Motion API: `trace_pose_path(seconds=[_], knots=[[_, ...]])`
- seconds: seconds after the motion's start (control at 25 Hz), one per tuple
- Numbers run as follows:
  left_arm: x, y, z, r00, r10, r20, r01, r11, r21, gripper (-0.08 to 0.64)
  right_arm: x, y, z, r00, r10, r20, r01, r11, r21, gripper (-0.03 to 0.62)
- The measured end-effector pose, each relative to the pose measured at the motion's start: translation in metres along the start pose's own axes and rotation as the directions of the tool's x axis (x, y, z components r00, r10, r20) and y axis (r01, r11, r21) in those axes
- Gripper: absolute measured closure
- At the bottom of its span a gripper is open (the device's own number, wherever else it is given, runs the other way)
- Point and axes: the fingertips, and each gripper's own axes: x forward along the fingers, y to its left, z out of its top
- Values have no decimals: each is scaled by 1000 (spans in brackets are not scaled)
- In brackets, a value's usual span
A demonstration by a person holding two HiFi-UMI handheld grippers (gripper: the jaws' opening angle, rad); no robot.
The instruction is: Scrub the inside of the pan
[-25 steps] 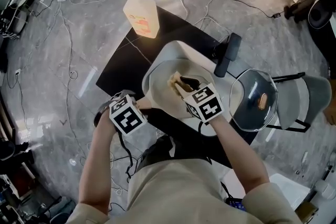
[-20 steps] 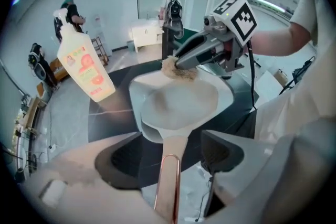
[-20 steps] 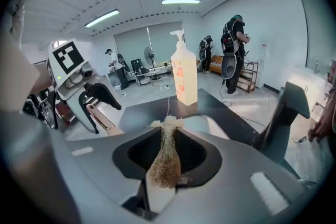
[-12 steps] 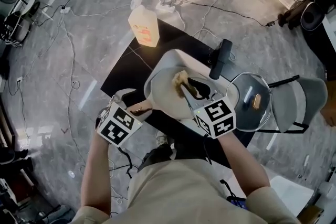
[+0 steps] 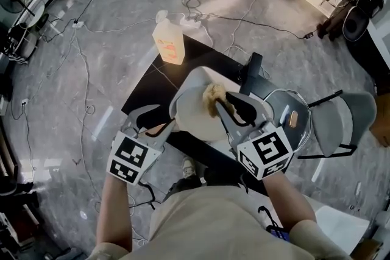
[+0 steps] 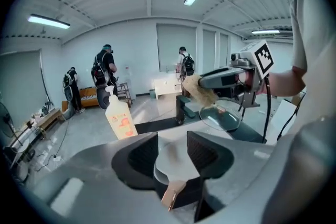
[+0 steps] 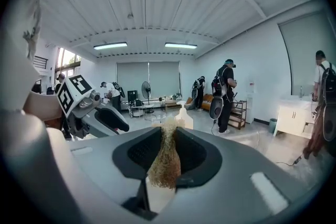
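Observation:
A pale grey pan (image 5: 194, 114) with a copper-coloured handle (image 5: 160, 128) sits on a white tabletop (image 5: 202, 75). My left gripper (image 5: 156, 123) is at that handle. In the left gripper view the handle (image 6: 170, 198) lies in the gap of the left gripper (image 6: 172, 153). Its jaws have just been closing, but dark space still shows on both sides of the handle, so it stands open. My right gripper (image 5: 224, 104) hangs over the pan, shut on a tan fibrous scrubber (image 5: 213, 97). The right gripper view shows that scrubber (image 7: 165, 162) squeezed between the pads.
A soap bottle (image 5: 169, 39) stands at the black mat's (image 5: 149, 82) far edge. A glass lid (image 5: 290, 119) lies right of the pan, beside a grey chair (image 5: 347, 122). A black upright fitting (image 5: 251, 71) rises behind the pan. Cables cross the floor and people stand far off.
Both grippers have risen toward the camera. The right one has lifted the scrubber out of the pan's bowl to above it. The left jaws stand narrower around the handle.

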Motion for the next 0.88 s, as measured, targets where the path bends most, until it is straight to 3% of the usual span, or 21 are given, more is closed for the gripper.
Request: trace_pose_path(seconds=[0.16,0.28,0.52,0.88], knots=[[-22,5,31,992,70,110,-67,997,-31,403,-19,6,28,998,-9,64,12,999,-43,499],[-42,6,55,973,113,200,-108,993,-39,403,-33,6,41,995,-27,96,31,999,-39,499],[-81,3,87,915,188,357,-171,982,-78,453,-60,9,75,981,-55,184,69,995,-72,499],[-121,-4,123,836,208,508,-189,978,-89,508,-103,22,123,953,-68,295,104,989,-108,500]])
